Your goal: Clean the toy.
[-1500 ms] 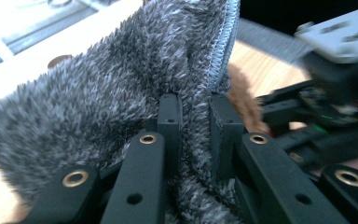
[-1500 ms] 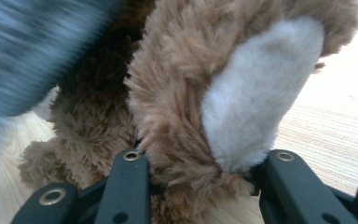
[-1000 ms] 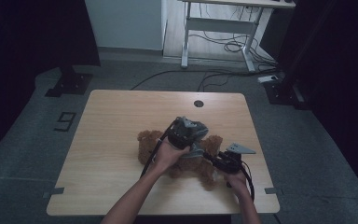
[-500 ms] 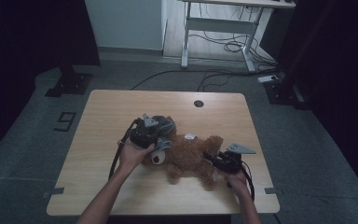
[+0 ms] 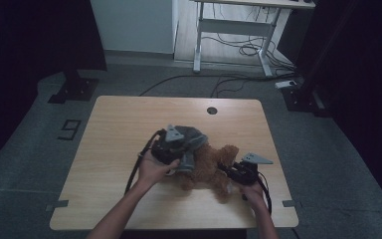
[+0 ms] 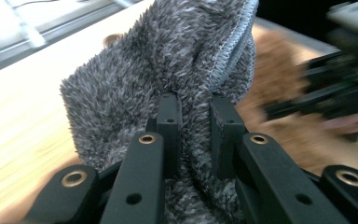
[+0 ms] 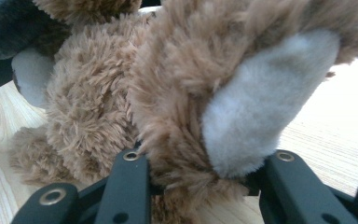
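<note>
A dim room with grey floor surrounds a light wooden table set in the middle of the high view, with a white desk frame and loose cables at the upper edge. A brown plush bear lies on the table right of centre, its long axis running roughly left to right across the frame, its legs toward the lower right. A grey fuzzy cloth sits over the bear's left end. The left tool is clamped on a fold of this cloth, its jaws nearly together with the pile bunched between them. The right tool is closed around a limb of the bear with a pale pad, fur pressed between both jaws, at the lower right of the toy.
</note>
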The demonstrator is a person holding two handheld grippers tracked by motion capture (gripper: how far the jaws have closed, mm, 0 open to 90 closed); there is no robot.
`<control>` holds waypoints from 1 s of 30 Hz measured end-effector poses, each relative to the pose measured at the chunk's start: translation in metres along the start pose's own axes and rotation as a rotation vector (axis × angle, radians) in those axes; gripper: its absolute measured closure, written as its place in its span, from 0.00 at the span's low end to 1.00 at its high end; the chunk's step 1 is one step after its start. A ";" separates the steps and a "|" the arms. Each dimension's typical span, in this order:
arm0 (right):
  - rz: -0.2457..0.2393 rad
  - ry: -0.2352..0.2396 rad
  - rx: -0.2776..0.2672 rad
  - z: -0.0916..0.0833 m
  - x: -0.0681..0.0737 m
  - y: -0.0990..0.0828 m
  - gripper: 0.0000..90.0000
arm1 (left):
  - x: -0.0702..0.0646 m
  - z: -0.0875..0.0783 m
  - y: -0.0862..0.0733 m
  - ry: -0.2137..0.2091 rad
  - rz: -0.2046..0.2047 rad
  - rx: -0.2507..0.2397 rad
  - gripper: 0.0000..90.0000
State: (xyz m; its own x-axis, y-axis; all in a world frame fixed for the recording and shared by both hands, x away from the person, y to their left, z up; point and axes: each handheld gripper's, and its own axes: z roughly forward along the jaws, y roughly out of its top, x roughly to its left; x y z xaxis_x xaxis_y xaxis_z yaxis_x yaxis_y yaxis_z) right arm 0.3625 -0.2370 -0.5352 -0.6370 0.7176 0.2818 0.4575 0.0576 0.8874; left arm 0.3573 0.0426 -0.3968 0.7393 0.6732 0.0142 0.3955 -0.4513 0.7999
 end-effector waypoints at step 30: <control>-0.008 0.005 0.002 0.002 0.001 -0.001 0.72 | 0.058 0.021 -0.041 0.126 -0.099 0.081 0.85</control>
State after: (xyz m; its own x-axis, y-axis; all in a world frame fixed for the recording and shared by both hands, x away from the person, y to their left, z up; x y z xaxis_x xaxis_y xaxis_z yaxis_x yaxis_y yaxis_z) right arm 0.3629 -0.2354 -0.5366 -0.6435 0.7138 0.2765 0.4539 0.0650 0.8887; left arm 0.3950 0.0882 -0.4413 0.6226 0.7824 0.0167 0.5096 -0.4215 0.7501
